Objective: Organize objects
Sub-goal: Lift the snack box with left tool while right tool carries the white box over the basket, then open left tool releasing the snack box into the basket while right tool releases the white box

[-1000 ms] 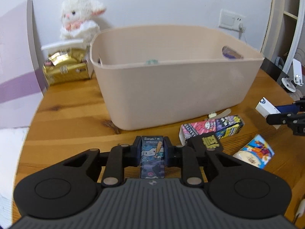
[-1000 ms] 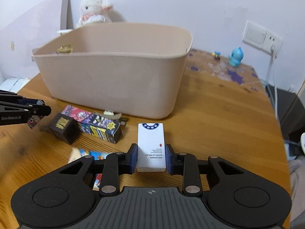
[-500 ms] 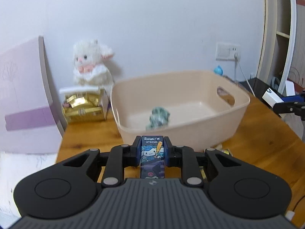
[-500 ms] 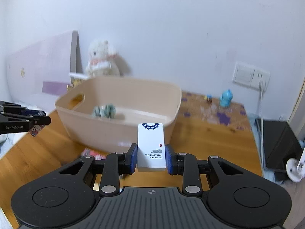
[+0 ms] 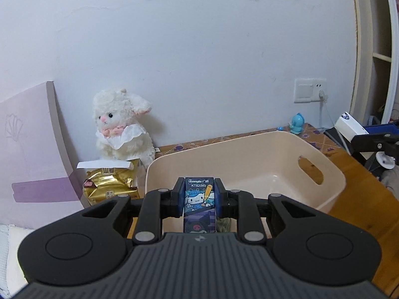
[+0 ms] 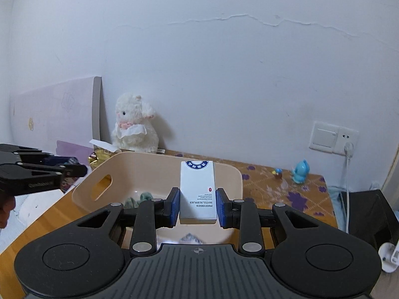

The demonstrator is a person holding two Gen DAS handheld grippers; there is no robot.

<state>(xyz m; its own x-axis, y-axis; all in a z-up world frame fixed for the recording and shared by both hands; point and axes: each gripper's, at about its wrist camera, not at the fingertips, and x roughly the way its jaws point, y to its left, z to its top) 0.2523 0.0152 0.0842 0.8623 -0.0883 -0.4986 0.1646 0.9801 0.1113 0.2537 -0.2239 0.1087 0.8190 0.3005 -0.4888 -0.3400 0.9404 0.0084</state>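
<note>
Wooden table (image 6: 294,199) bearing beige bin (image 6: 224,172) meets white wall (image 6: 199,74).

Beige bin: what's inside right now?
The beige bin holds a crumpled greenish item on its floor. The right gripper and its white box cover the near part.

A narrow cartoon-printed box (image 5: 199,200) stands clamped low in the centre of the left view, a white box with a blue round emblem (image 6: 197,191) is likewise clamped in the right view's centre, both before the beige bin (image 5: 334,186) holding a greenish lump (image 6: 143,196).
</note>
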